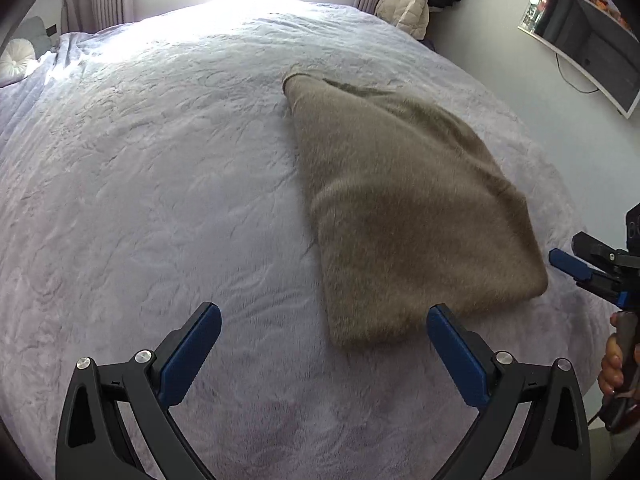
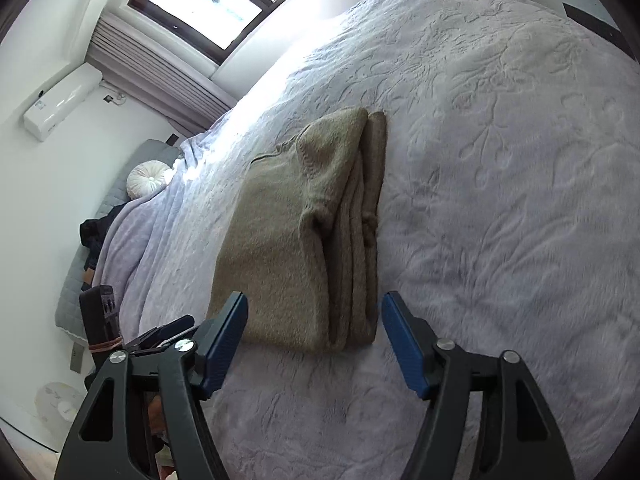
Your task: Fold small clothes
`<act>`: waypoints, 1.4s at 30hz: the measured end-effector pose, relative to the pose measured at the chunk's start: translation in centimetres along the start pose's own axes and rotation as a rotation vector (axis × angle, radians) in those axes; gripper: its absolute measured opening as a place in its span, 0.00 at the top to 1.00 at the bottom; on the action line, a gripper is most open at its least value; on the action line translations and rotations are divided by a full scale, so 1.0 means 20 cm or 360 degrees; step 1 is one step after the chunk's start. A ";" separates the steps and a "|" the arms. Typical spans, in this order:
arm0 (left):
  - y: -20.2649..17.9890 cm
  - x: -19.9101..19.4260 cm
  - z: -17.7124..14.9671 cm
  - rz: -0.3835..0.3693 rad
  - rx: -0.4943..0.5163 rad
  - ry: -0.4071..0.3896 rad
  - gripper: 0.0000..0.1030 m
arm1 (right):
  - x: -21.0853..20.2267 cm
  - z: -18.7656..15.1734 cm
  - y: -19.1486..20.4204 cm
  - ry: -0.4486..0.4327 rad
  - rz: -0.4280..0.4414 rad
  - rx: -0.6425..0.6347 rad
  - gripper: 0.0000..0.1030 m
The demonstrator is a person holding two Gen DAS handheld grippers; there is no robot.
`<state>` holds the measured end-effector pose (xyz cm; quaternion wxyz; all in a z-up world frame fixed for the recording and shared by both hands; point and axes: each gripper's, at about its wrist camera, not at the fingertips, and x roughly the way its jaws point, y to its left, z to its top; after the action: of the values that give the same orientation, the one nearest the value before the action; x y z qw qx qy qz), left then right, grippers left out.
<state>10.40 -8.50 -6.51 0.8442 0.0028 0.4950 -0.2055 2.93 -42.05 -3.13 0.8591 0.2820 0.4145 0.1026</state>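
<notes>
Both grippers hung with jaws spread and nothing between them: my left gripper [image 1: 324, 326] over bare blanket [image 1: 160, 200], my right gripper [image 2: 314, 318] just short of the folded sweater [image 2: 304, 232]. That sweater lay flat mid-bed, well clear of the blanket's edges.

We hold our left gripper [image 1: 324, 322] low and tilted downward, its two blue-padded fingers [image 1: 192, 354] spread wide with nothing between them. Our right gripper [image 2: 314, 312] also angles downward, jaws apart and empty. From the left wrist view, the right gripper shows at the far right edge, and our right hand [image 1: 614, 360] wraps its handle, fingers curled around the grip.
</notes>
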 end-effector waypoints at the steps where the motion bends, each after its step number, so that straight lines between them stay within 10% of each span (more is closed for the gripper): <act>1: 0.01 0.01 0.03 -0.0025 -0.0001 -0.0006 0.00 | 0.02 0.05 -0.01 0.0011 -0.0006 -0.0011 0.23; 28: -0.07 0.47 0.37 -0.0506 -0.0062 0.0192 0.00 | 0.76 0.67 -0.11 0.0410 0.0155 -0.0135 0.21; 35: -0.06 0.40 0.36 -0.0498 -0.0056 0.0151 0.22 | 0.82 0.65 -0.07 0.0378 0.0245 -0.0024 0.63; 42: -0.03 0.23 0.37 -0.0567 -0.0083 0.0079 0.35 | 0.71 0.64 0.05 0.0309 0.0391 0.0039 0.64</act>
<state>18.37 -12.26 -6.50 0.7817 -0.1019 0.5135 -0.3388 21.73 -40.54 -5.49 0.7925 0.3299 0.4593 0.2284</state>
